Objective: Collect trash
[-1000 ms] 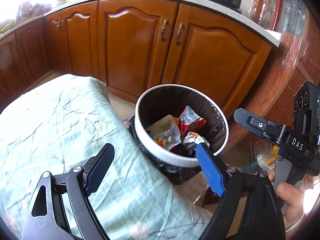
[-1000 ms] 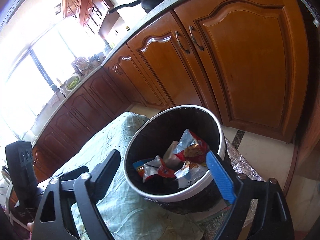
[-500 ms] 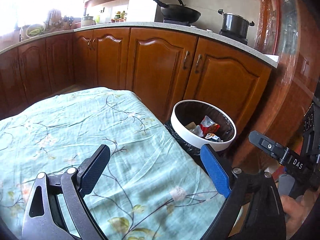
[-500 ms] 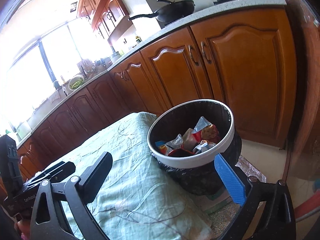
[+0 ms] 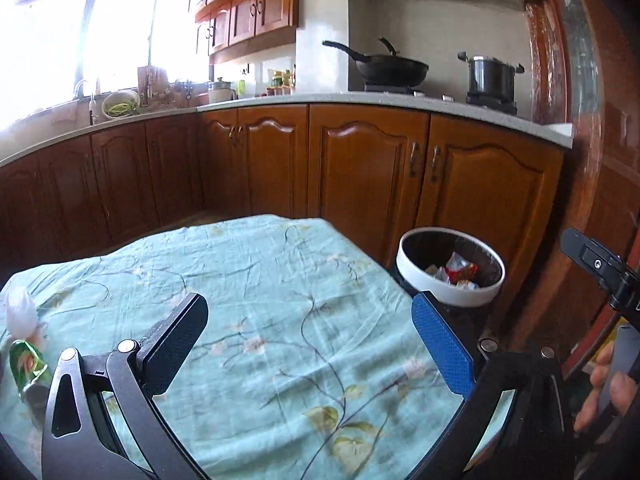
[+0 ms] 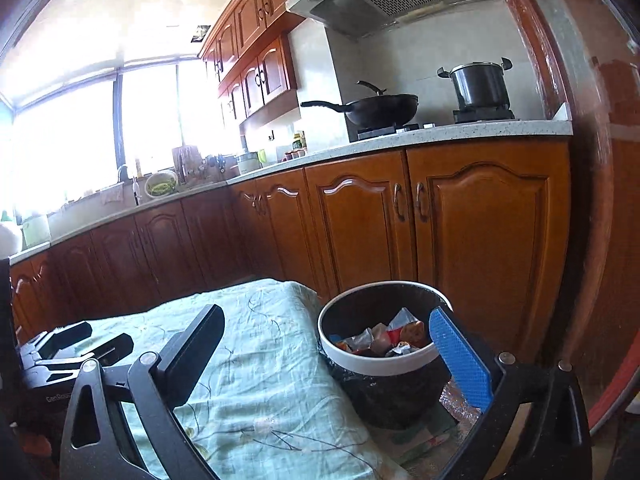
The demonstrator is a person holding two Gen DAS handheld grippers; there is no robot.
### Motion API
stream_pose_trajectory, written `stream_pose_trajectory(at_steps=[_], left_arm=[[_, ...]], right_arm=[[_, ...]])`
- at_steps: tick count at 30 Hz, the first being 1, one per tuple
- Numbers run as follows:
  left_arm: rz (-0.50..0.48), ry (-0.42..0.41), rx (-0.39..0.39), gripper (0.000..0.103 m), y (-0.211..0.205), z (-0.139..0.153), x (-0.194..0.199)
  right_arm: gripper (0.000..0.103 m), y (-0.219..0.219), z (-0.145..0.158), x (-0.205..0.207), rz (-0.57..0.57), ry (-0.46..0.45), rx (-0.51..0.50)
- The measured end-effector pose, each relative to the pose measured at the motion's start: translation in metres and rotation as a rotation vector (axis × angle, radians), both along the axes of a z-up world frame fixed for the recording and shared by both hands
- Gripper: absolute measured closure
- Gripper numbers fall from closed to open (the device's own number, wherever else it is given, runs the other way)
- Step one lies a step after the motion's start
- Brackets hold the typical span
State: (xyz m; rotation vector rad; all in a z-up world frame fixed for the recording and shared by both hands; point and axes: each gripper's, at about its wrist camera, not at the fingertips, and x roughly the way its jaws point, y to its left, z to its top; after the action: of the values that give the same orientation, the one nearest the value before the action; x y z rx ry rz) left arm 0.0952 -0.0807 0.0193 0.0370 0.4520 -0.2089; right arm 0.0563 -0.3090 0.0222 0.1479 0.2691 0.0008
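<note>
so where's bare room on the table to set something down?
The cloth is bare across its middle and far edge, up to the bin on the right. The near-left corner is crowded: a green wrapper and white wad.

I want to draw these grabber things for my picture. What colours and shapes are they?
Each grabber is a black frame with silver bolts and two flat fingers. On the left gripper one pad is bright blue and bumpy, the other pad black. The right gripper matches: a blue pad and a black one. Its body seen beside the left gripper is black, and bare fingers hold its handle.
</note>
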Motion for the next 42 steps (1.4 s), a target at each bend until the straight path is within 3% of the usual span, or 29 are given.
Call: stream_pose_trajectory(at_steps=[10,42], left_arm=[[0.053,0.001,-0.004,0.000,0.010,-0.032,-0.026],[0.061,0.005,0.013,0.000,0.011,-0.041,-0.038]], right_arm=[[0.000,0.015,-0.051,-0.003,0.021,0.090,-0.034],[0.000,0.022,-0.053,-0.008,0.043,0.069,-0.029]])
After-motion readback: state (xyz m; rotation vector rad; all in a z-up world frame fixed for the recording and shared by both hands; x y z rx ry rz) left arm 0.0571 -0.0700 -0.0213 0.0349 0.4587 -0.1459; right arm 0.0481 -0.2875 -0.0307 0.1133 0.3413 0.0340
